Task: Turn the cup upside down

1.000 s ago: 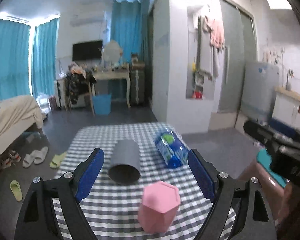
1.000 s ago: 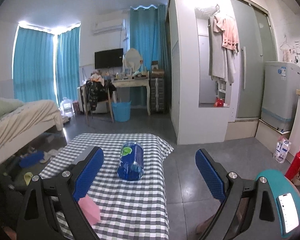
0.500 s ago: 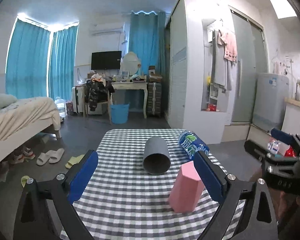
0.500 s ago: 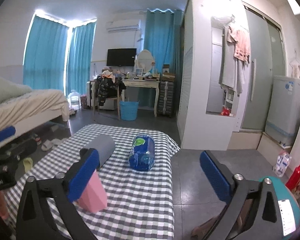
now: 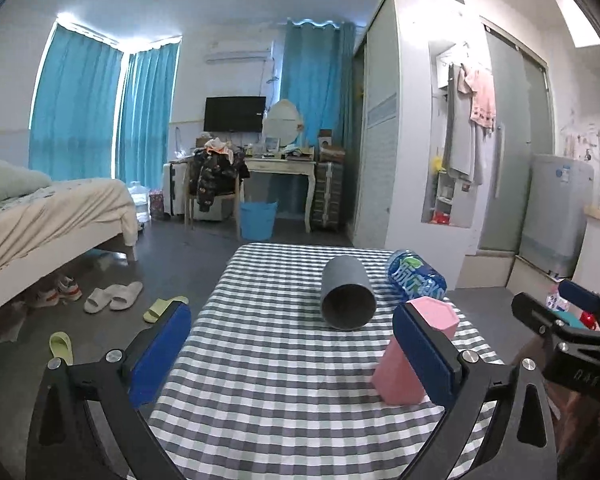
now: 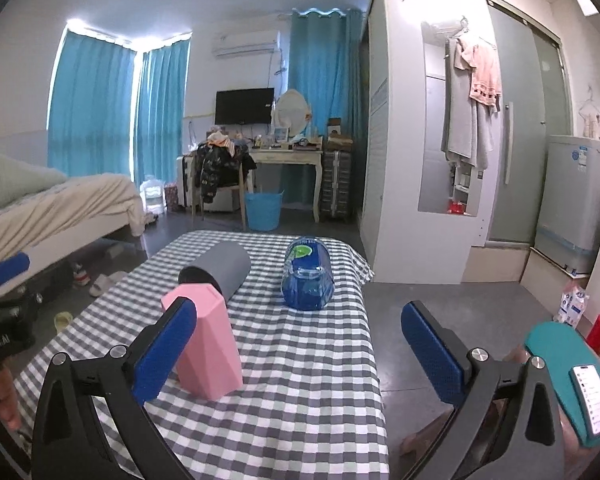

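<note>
Grippers, left (image 5: pixel 292 356) and right (image 6: pixel 300 356), gape wide, holding nothing. Your pink cup (image 6: pixel 206 344) stands near the table's (image 6: pixel 308 392) front edge; the grey tube (image 5: pixel 346 294) lies behind. Clip the cup off-centre and it may topple off.

In the left wrist view, the blue-padded right finger of the left gripper (image 5: pixel 292 350) covers the right side of the pink faceted plastic cup (image 5: pixel 404 364), so that cup's base edge there cannot be seen. The grey-and-white checked tablecloth (image 5: pixel 284 396) runs off the picture's bottom edge. In the right wrist view, the pink cup (image 6: pixel 208 350) hides the mouth rim of the grey cylindrical cup (image 6: pixel 224 268) lying behind it. The label print on the blue plastic water bottle (image 6: pixel 308 276) is too small to read.
</note>
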A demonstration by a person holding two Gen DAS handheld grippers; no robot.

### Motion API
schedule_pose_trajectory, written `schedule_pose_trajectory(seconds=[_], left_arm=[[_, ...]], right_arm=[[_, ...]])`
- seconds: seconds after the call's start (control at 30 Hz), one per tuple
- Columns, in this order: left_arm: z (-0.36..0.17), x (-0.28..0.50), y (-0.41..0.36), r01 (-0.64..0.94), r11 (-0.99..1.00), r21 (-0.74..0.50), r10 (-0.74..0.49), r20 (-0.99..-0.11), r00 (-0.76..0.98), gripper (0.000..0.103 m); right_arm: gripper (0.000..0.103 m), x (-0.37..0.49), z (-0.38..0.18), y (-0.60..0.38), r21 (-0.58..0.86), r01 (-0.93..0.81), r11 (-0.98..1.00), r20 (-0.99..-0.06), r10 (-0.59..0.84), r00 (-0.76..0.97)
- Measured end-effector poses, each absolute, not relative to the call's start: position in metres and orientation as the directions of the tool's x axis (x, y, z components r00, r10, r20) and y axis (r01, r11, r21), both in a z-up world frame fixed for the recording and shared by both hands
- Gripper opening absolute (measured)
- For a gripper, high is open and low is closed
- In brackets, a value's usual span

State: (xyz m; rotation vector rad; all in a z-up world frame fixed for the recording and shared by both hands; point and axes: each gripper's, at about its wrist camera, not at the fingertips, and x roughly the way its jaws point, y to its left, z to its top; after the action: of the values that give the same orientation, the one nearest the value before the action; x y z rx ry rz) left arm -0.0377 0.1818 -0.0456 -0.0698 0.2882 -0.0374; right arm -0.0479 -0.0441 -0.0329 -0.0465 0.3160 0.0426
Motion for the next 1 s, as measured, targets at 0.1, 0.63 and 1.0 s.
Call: schedule_pose_trajectory(seconds=[0.1, 0.63, 1.0], left_arm=[[-0.048, -0.035, 0.181, 0.018, 0.998, -0.066, -0.037, -0.295, 0.955, 0.103], [-0.057, -0.038, 0.179, 0.031, 0.998, -0.051, -0.046, -0.322, 0.946, 0.103], [-0.057, -0.038, 0.181, 0.026, 0.998, -0.057, -0.043, -0.329, 0.943, 0.103]], right_arm=[[0.103, -0.047, -0.034, -0.045, -0.034, -0.044, 0.998, -0.312, 0.032, 0.95], [0.103, -0.047, -0.036, -0.041, -0.052, -0.057, 0.997, -0.318, 0.037, 0.948], [0.103, -0.047, -0.038, -0.037, -0.068, -0.062, 0.996, -0.325, 0.037, 0.945]])
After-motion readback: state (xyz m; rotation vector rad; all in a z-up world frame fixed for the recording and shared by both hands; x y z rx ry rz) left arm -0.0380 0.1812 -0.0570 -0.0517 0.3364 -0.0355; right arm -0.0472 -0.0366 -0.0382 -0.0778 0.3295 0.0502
